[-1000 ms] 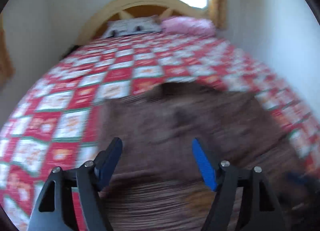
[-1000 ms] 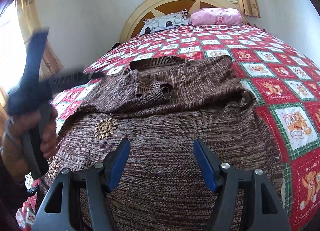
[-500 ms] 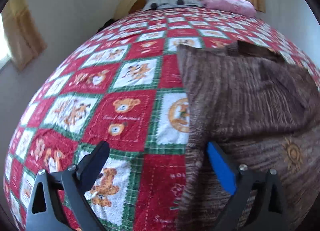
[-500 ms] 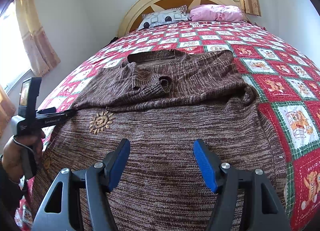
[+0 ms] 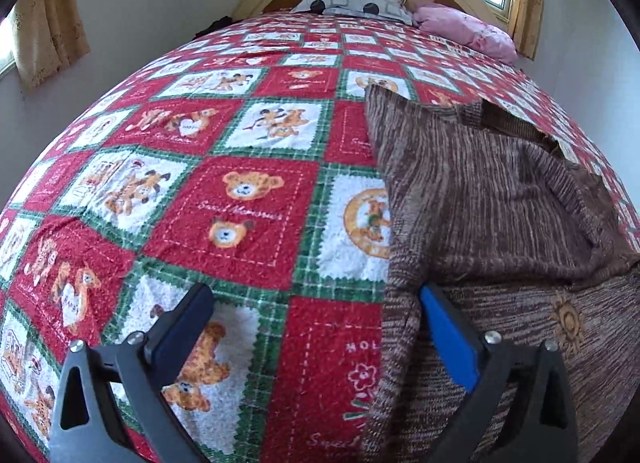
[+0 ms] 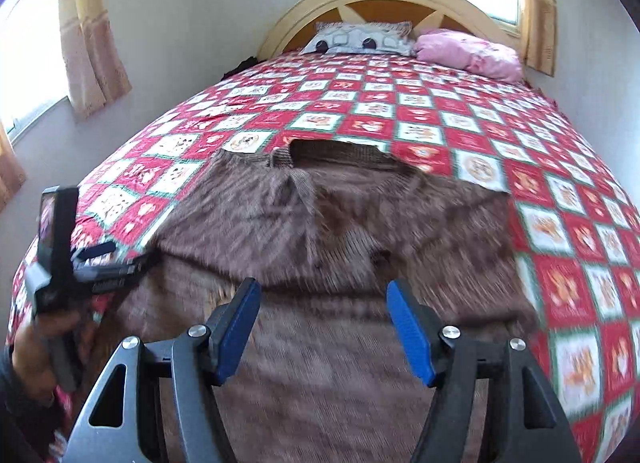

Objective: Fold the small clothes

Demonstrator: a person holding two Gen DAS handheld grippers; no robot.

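Your brown marled knit sweater (image 6: pixel 352 247) lies spread on the near half of the bed, neckline toward the far headboard, one sleeve already folded across the chest, so a side fold looks next. Its loose ribbed knit will drape and sag. Your left gripper (image 5: pixel 316 331) straddles the sweater's left edge, fingers just spread wide and released, seemingly to take that edge. Your right gripper (image 6: pixel 322 327) hovers over the hem, fingers narrowing but empty. Beneath lies a red-and-white checked teddy-bear quilt (image 5: pixel 248 203).

The left tool (image 5: pixel 316 319), wide apart and empty, straddles the brown sweater's (image 5: pixel 500 223) left edge on the quilt (image 5: pixel 248 199).
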